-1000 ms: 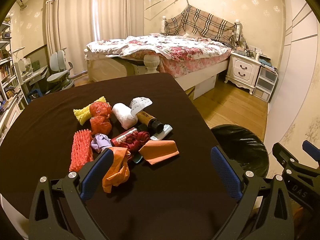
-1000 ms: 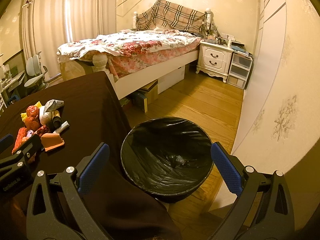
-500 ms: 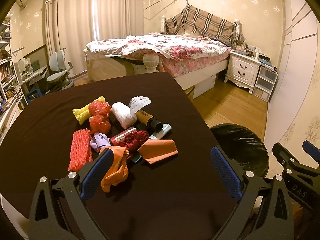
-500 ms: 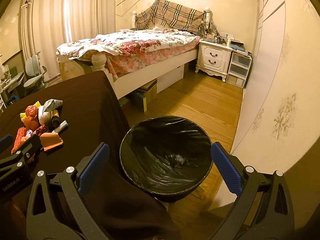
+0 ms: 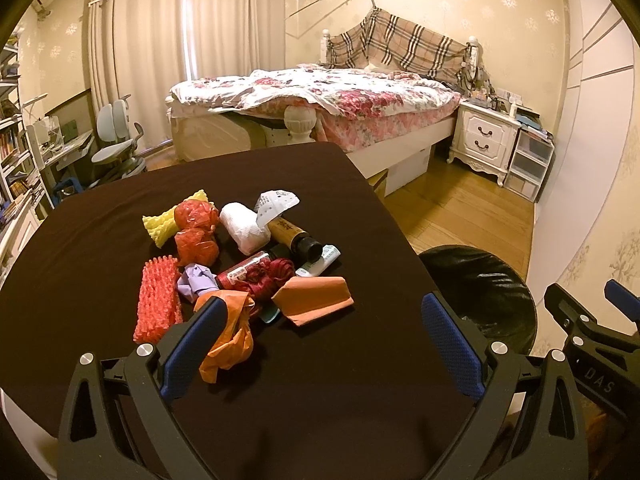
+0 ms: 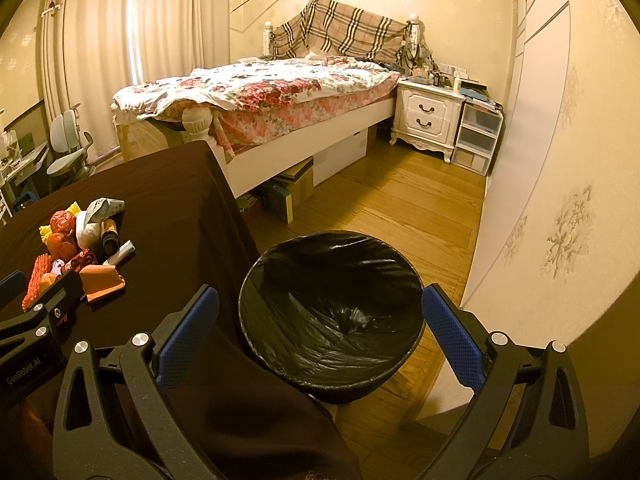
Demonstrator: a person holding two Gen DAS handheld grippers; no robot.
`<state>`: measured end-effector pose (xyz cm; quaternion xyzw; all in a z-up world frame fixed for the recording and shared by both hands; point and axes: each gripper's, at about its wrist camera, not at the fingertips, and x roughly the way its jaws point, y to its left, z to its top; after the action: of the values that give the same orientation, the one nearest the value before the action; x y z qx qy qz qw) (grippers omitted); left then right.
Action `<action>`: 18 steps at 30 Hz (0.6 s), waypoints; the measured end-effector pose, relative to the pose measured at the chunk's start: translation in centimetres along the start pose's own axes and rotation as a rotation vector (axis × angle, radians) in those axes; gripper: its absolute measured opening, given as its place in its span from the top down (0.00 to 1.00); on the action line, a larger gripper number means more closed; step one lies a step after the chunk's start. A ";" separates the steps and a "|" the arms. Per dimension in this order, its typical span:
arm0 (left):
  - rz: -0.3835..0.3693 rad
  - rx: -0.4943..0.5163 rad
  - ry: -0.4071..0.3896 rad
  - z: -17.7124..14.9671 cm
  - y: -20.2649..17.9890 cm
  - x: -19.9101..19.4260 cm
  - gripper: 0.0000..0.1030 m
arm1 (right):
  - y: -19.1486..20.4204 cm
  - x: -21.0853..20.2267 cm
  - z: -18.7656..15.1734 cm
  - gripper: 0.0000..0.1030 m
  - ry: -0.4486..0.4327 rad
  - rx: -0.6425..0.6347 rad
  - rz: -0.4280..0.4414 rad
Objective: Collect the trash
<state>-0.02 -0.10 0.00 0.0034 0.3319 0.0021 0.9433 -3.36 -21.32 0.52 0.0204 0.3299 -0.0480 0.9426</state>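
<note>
Behind the bench point(image 5: 100, 232) stands a bed; all trash point(image 5: 240, 256) sits beside the empty bin point(image 6: 332, 312), my left tongs point(image 5: 320, 344) and right tongs point(image 6: 320, 340) both wide, holding nothing.

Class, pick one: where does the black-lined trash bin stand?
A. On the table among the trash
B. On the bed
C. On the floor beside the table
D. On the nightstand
C: the trash bin stands on the wooden floor, right beside the table.
</note>
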 end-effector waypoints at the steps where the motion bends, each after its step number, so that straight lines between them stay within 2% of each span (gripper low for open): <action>1: -0.001 0.001 0.001 0.0 0.5 0.0 0.06 | 0.0 0.0 0.0 0.04 0.000 0.000 0.000; 18: 0.006 -0.014 0.000 -0.3 0.4 -0.3 0.07 | 0.1 0.2 -0.9 0.04 0.012 -0.018 0.017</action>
<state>-0.46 0.29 -0.02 -0.0021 0.3320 0.0073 0.9433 -3.76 -21.13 -0.35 0.0148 0.3358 -0.0369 0.9411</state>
